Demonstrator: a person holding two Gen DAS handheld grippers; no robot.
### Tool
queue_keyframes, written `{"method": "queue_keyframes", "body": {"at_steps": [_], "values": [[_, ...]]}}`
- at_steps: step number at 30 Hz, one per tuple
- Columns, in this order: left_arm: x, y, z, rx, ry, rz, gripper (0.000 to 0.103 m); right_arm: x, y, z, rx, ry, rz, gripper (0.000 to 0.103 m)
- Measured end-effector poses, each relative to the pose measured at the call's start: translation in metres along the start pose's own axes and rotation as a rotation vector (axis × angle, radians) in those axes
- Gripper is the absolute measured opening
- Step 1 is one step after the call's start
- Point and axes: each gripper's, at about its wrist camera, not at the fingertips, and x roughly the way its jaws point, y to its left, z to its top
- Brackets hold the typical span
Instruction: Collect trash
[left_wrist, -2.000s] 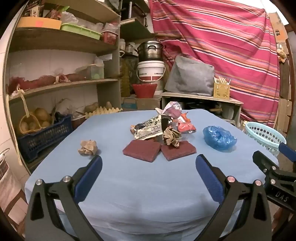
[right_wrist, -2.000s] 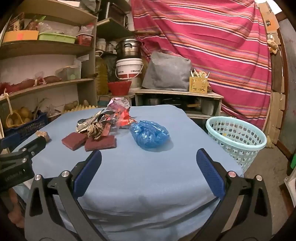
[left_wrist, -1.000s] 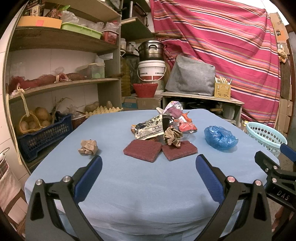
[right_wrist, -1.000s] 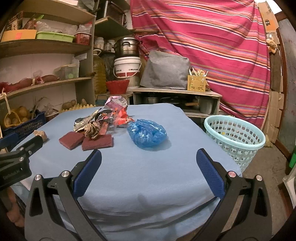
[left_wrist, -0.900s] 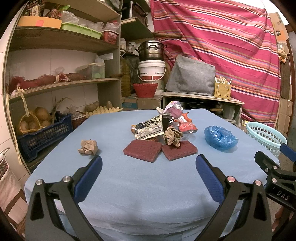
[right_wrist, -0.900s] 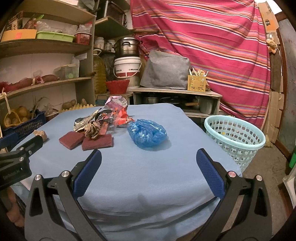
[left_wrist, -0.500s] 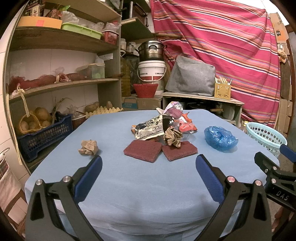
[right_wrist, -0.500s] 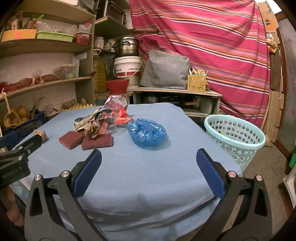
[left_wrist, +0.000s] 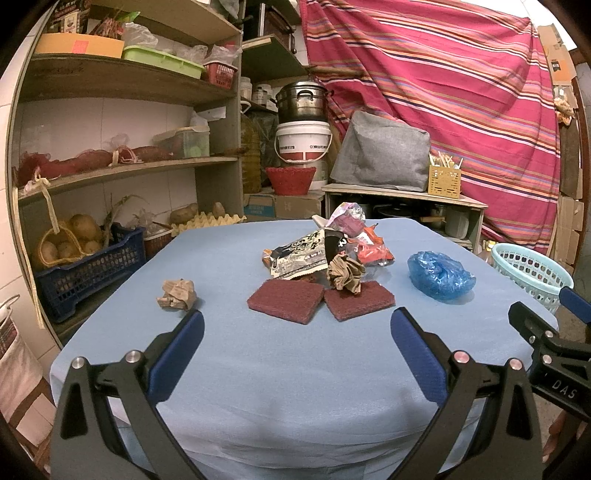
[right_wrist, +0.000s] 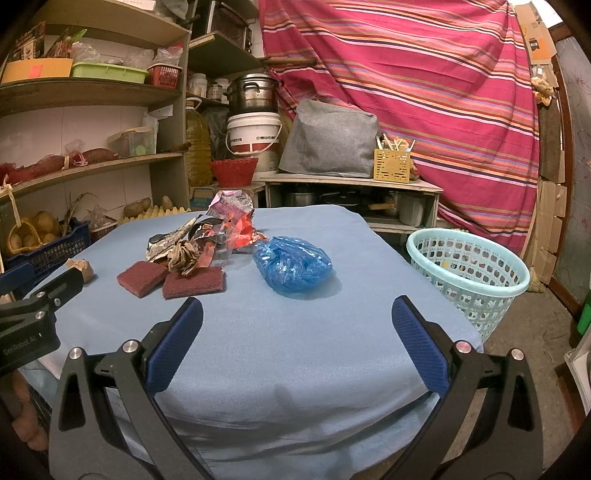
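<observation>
Hovering over the near edge of a blue-covered counter (left_wrist: 295, 369), the left gripper (left_wrist: 295, 332) and right gripper (right_wrist: 297, 321) hold jaws wide apart, empty. Trash wrappers (left_wrist: 314, 251), crumpled paper (left_wrist: 177, 293) and a blue bag (right_wrist: 291, 266) lie ahead; a laundry basket (right_wrist: 469, 273) stands beside, likely for collecting.

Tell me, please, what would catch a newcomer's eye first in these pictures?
Probably the heap of crumpled snack wrappers in the middle of the blue-covered table, with two maroon scouring pads lying just in front of it. Next comes the shiny blue plastic bag lying alone to the right of the heap, and the pale turquoise basket standing on the floor off the table's right edge. Behind everything hangs a bright striped pink cloth.
</observation>
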Motion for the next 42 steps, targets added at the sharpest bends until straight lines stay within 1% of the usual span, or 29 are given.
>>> {"method": "queue_keyframes", "body": {"at_steps": [27, 33, 42], "values": [[0.001, 0.000, -0.001, -0.001, 0.000, 0.000, 0.099, 0.000, 0.000, 0.000, -0.001, -0.001, 0.000, 0.099], [0.000, -0.001, 0.000, 0.002, 0.001, 0.001, 0.099, 0.002, -0.009, -0.002, 0.010, -0.001, -0.004, 0.099], [0.002, 0.004, -0.003, 0.005, 0.005, -0.004, 0.099, -0.001, -0.010, 0.000, 0.016, -0.002, -0.008, 0.099]]}}
